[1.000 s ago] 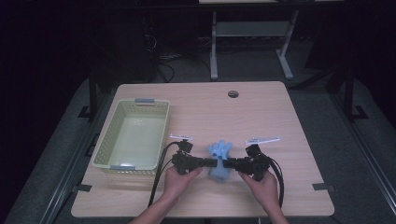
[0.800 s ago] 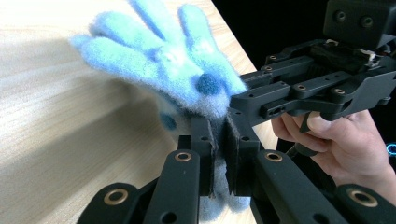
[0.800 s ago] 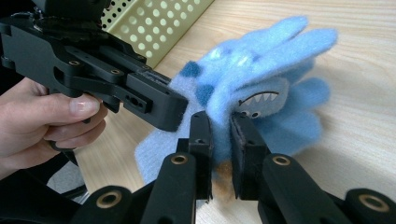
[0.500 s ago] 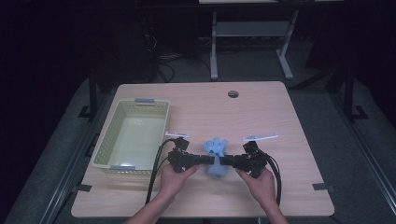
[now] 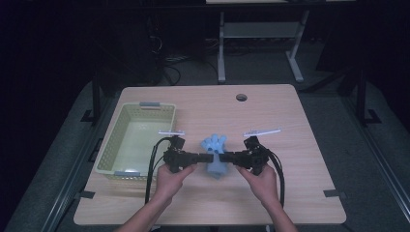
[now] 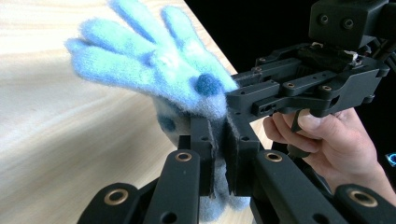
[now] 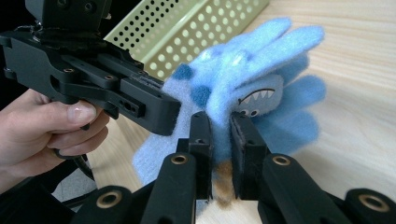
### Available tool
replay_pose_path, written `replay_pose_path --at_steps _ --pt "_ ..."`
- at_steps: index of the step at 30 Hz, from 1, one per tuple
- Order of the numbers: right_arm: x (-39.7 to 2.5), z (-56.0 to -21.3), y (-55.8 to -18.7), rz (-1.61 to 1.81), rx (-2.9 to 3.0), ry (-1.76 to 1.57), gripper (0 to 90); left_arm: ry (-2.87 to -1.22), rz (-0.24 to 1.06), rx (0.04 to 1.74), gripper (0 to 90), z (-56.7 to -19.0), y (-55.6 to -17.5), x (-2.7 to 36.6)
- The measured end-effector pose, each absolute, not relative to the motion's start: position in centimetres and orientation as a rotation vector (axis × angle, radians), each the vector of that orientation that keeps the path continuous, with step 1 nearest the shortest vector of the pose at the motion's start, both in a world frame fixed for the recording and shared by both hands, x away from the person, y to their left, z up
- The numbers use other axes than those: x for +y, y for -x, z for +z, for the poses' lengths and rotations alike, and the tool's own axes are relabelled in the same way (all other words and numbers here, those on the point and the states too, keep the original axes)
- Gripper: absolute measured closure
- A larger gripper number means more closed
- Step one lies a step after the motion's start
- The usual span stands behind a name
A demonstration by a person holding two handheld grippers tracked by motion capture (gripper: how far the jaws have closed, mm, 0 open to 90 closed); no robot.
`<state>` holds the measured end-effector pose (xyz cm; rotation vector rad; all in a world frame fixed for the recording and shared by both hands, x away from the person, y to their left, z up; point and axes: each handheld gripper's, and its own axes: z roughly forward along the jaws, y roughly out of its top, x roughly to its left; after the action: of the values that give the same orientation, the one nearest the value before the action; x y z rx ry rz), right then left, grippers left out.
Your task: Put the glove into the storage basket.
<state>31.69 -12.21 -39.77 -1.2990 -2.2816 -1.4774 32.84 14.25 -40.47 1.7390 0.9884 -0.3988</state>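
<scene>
left claw and right claw tip to tip, both clamped, hands gripping handles

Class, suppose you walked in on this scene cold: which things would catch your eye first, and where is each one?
First, the fuzzy blue glove with darker spots, held just above the near middle of the wooden table, pinched from both sides. The left gripper and right gripper meet there, each shut on its fabric. Next, the pale green perforated basket at the table's left side.

Light-blue glove with dark-blue spots
</scene>
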Motion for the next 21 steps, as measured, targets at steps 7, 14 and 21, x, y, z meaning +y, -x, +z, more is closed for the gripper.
replay_pose_path --at_steps 7,14,21 --pt "-10.9 -38.6 -32.3 -1.487 -2.296 1.277 80.1 -1.715 -0.375 0.99 83.6 -39.6 -33.0 15.7" --pt "-8.8 -37.0 -33.1 -1.51 -2.322 1.238 80.0 -1.692 -0.33 0.988 83.8 -38.1 -33.1 17.8" --pt "-6.7 -35.9 -34.0 -1.528 -2.327 1.201 79.9 -1.675 -0.282 1.0 83.9 -36.9 -33.2 20.1"
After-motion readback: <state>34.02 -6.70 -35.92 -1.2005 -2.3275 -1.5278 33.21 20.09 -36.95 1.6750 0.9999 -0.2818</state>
